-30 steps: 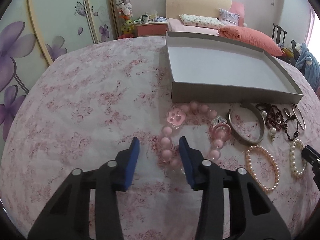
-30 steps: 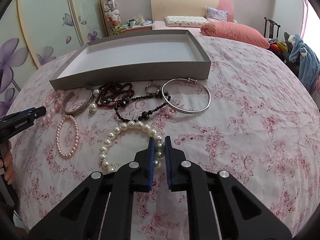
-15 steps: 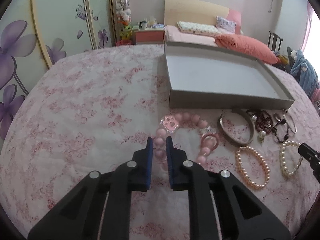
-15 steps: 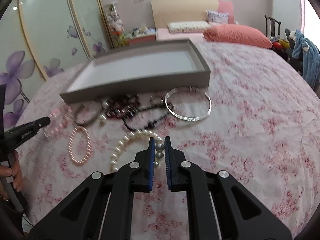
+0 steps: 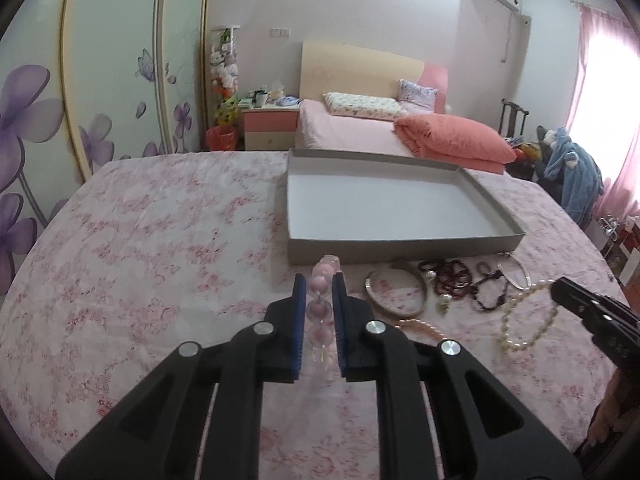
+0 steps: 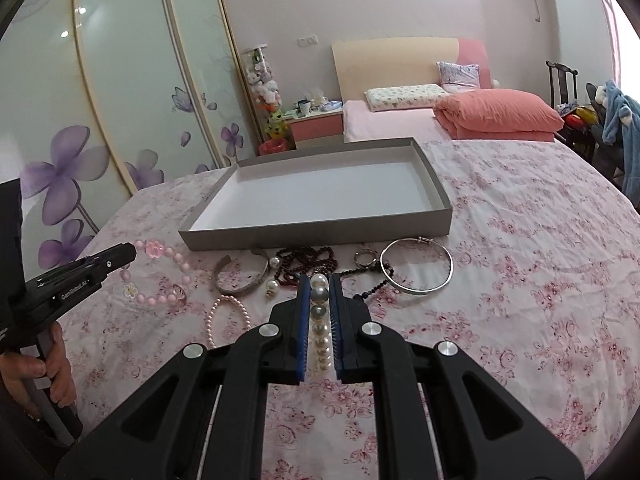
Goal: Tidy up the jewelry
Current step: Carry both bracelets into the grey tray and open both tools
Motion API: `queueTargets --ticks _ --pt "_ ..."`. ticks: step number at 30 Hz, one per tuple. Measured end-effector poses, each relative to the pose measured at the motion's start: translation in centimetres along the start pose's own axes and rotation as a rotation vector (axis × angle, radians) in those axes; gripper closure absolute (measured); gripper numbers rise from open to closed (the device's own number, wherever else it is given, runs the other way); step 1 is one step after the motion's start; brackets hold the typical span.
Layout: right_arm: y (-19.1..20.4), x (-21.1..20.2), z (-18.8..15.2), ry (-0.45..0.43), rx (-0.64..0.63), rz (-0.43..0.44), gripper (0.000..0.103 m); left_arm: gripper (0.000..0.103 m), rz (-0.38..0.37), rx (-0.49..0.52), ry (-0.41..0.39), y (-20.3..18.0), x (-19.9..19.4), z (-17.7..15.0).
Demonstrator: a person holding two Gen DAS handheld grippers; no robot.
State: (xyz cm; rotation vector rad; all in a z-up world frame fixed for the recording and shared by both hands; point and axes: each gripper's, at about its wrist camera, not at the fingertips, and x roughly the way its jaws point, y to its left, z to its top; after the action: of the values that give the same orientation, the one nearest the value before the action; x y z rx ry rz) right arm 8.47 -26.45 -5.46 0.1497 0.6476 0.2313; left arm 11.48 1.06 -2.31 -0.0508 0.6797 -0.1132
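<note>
We have both grippers loaded. The left gripper [image 5: 319, 292] is clamped on the pink bead bracelet [image 5: 320, 312], beads stacked in a line between the blue pads, and the right gripper [image 6: 319, 296] is pinched tight on the white pearl strand [image 6: 320, 320]. The grey box [image 6: 320, 236] sits ahead, at twelve o'clock from the right gripper and about one o'clock from the left, and it holds nothing yet.

To do this carry well, we judge each strand needs lifting until its hanging tail clears the near wall of the box, or it could catch on the rim. In the left view the pearl strand [image 5: 524, 320] droops from the right gripper's tip at three o'clock, its lower loop close above the floral bedspread [image 5: 140, 260], maybe brushing it. Go in slowly, one hand at a time, so the two strings do not tangle, and let go only once the beads are over the box floor.

Still on the bedspread: the silver cuff [image 6: 240, 280], the dark red beads [image 6: 308, 260], the ring [image 6: 366, 258], the thin silver bangle [image 6: 416, 266] and the small pink pearl bracelet [image 6: 228, 316], all between the grippers and the box.
</note>
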Motion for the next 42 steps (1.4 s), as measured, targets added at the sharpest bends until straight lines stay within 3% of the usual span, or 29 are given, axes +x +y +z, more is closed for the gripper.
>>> queueTargets --ticks 19,27,35,42 --pt "0.7 -1.6 0.9 -0.082 -0.024 0.002 0.093 0.089 -0.01 0.007 -0.083 -1.5 -3.1 0.4" --pt "1.2 -2.6 2.4 -0.171 -0.053 -0.031 0.093 0.089 0.003 0.044 -0.143 -3.0 -4.1 2.0" --pt "1.5 -3.0 5.7 -0.292 -0.092 -0.06 0.093 0.089 0.019 0.074 -0.183 -4.2 -2.8 4.4" --pt "1.0 -1.2 7.7 -0.331 -0.091 -0.084 0.093 0.089 0.032 0.078 -0.183 -4.4 0.1 7.1"
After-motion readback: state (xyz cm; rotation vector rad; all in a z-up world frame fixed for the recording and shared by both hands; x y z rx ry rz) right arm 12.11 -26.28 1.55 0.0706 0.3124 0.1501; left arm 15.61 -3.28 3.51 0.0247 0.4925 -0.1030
